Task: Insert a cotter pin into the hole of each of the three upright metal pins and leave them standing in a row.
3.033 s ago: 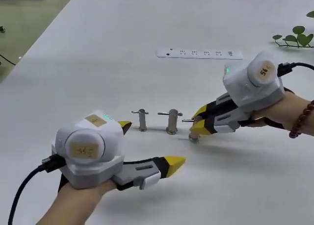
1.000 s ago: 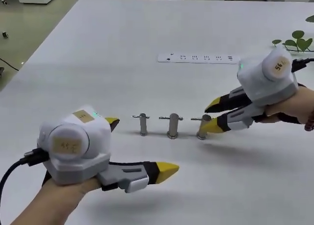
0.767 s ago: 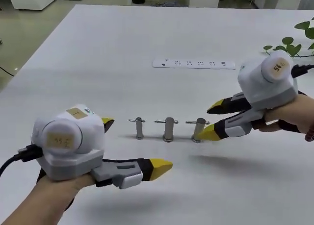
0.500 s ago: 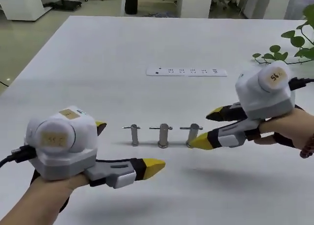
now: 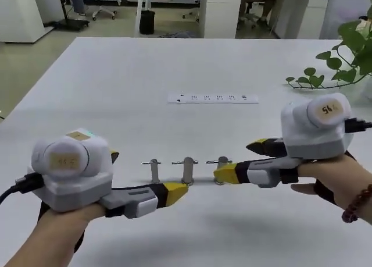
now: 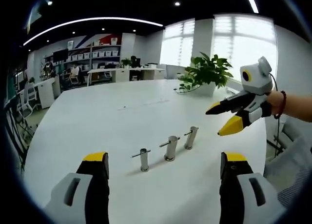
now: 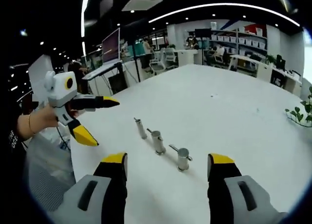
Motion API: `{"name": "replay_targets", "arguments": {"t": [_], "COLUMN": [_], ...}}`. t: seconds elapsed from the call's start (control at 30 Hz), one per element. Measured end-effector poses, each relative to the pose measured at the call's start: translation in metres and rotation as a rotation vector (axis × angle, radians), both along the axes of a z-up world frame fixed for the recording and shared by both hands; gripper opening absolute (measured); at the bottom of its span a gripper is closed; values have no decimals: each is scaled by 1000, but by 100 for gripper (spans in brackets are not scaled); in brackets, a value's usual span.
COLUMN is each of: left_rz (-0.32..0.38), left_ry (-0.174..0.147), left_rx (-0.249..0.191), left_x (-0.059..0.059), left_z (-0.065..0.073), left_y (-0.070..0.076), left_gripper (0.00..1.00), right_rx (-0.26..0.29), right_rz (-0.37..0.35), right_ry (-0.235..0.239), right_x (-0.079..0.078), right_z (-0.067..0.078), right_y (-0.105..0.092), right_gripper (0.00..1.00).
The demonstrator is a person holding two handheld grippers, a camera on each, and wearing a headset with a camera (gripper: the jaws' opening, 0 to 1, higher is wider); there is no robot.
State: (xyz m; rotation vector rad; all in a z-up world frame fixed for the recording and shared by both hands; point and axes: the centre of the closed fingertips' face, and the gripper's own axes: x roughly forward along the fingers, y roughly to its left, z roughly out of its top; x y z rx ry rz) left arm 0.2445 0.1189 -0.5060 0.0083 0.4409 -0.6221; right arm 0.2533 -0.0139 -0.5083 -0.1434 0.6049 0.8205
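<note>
Three upright metal pins stand in a row on the white table: left pin (image 5: 154,170), middle pin (image 5: 187,170), right pin (image 5: 221,168). A thin cotter pin crosses the top of each. My left gripper (image 5: 144,174) is open and empty, just in front of and to the left of the row. My right gripper (image 5: 239,159) is open and empty, its lower fingertip close beside the right pin. The left gripper view shows the pins (image 6: 170,148) ahead of its gripper (image 6: 164,160). The right gripper view shows them (image 7: 157,141) beyond its gripper (image 7: 167,159).
A white power strip (image 5: 213,98) lies farther back on the table (image 5: 116,92). A green potted plant (image 5: 343,57) stands at the far right edge. Office desks and chairs sit beyond the table.
My right gripper has drawn back to the right from the right pin and stands open. The head camera tilted up, so the whole scene shifted. The pins stay in place.
</note>
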Motion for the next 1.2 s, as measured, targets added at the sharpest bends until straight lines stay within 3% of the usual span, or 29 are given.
{"name": "replay_targets", "arguments": {"t": [0.23,0.37,0.5,0.63,0.73,0.87,1.0,1.2], "left_rz": [36,84,96,102,102,101,100,118], "left_ry": [6,-9,-11,-12,-11,-5,-5,-21], "left_rx": [15,-28,-1,-1,-8,-1,16,16], "left_x": [1,0,-2,-6,-8,-11,-14,-16], "left_z": [-1,6,4,2,0,-3,-4,-1], "left_y": [4,7,10,11,10,9,8,11], "left_gripper": [92,87,86,85,84,83,82,82], "right_rx": [16,66,40,49,53,72,29,47], "right_rz": [-74,-157,-191,-226,-247,-275,-281,-279], "right_ry": [-15,-33,-44,-65,-94,-97,-118,-122], "right_x": [-4,-4,-9,-13,-14,-14,-16,-17], "right_z": [-4,-1,-9,-13,-12,-11,-13,-9], "right_y": [-4,-9,-12,-15,-17,-18,-18,-12], "right_gripper": [67,70,72,73,73,72,71,71]}}
